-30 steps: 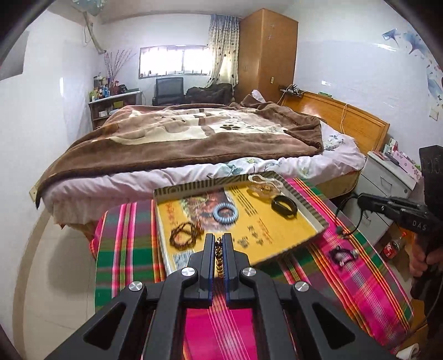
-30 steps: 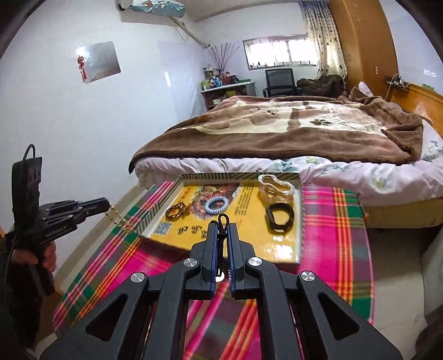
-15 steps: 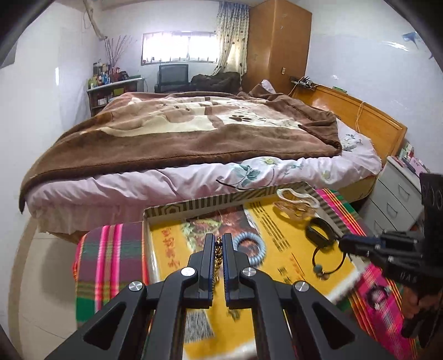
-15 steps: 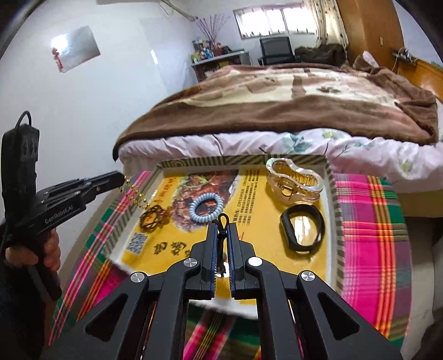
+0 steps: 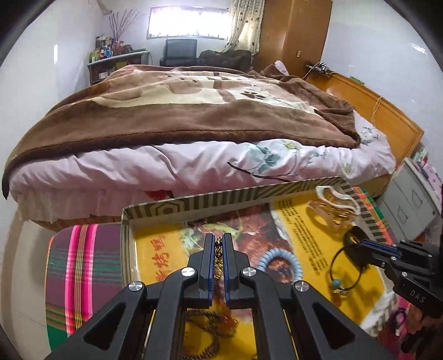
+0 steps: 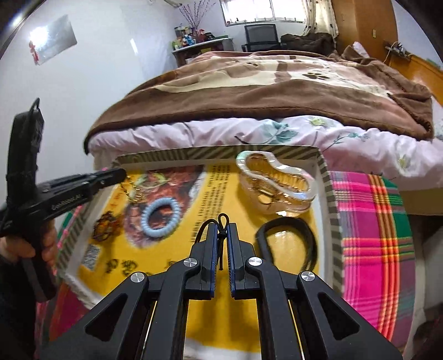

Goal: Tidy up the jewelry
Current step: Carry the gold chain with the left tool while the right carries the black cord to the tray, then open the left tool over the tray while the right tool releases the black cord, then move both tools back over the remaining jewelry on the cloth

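I read "DAS" on the right gripper (image 5: 360,246); print on my left gripper (image 6: 121,174) and tray (image 6: 329,199) stays illegible.

Daylit bedroom (image 5: 188,23), blanketed bed (image 5: 177,116).

The left gripper (image 5: 217,243) is pinching a gold chain (image 5: 219,247) over the yellow tray (image 5: 193,203). At right, the right gripper (image 5: 360,246) is dangling a black cord bracelet (image 5: 346,265) with a turquoise bead. A blue coil ring (image 5: 281,263) is lying between them; a clear dish (image 5: 336,205) is sitting far right.
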A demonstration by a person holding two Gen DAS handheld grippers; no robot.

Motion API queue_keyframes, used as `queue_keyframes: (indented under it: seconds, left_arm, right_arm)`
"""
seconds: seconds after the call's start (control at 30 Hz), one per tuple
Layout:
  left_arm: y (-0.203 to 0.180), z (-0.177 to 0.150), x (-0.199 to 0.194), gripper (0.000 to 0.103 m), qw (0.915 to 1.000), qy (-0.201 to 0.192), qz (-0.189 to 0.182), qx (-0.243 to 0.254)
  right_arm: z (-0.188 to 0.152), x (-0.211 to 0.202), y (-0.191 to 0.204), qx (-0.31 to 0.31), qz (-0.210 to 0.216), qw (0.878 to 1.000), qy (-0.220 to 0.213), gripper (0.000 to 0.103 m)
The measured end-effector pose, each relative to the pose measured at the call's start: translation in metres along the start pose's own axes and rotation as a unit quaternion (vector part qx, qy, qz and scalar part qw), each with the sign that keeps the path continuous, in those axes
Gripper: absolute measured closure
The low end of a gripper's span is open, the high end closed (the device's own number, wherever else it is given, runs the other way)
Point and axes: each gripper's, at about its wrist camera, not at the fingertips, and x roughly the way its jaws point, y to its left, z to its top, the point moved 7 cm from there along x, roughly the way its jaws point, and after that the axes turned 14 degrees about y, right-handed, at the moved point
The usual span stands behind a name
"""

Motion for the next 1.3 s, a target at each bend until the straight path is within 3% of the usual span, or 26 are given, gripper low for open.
queue_keyframes:
  seconds: [0.37, 0.53, 0.73, 0.8, 0.97, 1.17, 1.3]
  left_arm:
    - [0.019, 0.002, 0.022, 0.098, 0.9988, 0.029, 0.021, -0.033]
    - [0.018, 0.002, 0.024, 0.096, 0.9988, 0.033, 0.024, -0.027]
    - [0.017, 0.003, 0.019, 0.058, 0.9990, 0.024, 0.024, -0.028]
    - [0.016, 0.002, 0.017, 0.057, 0.9991, 0.024, 0.022, -0.029]
    - [0.011, -0.007, 0.002, 0.048, 0.9992, 0.018, 0.025, -0.024]
    - [0.000, -0.024, -0.034, 0.048, 0.9996, -0.002, 0.022, -0.017]
    - [-0.008, -0.037, -0.058, 0.041, 0.9995, -0.012, 0.026, -0.014]
  right_arm:
    - [0.003, 0.013, -0.004, -0.017, -0.044, 0.999, 0.005, 0.096]
    - [0.005, 0.016, -0.005, -0.012, -0.044, 0.999, 0.007, 0.096]
    - [0.006, 0.015, -0.004, -0.009, -0.043, 0.999, 0.004, 0.085]
    - [0.006, 0.012, -0.004, -0.007, -0.043, 0.999, -0.002, 0.083]
    - [0.001, -0.002, -0.001, -0.003, -0.020, 1.000, -0.016, 0.065]
    - [-0.011, -0.029, 0.000, 0.003, -0.010, 0.999, -0.031, 0.064]
    - [-0.020, -0.047, 0.002, 0.004, -0.009, 0.999, -0.041, 0.064]
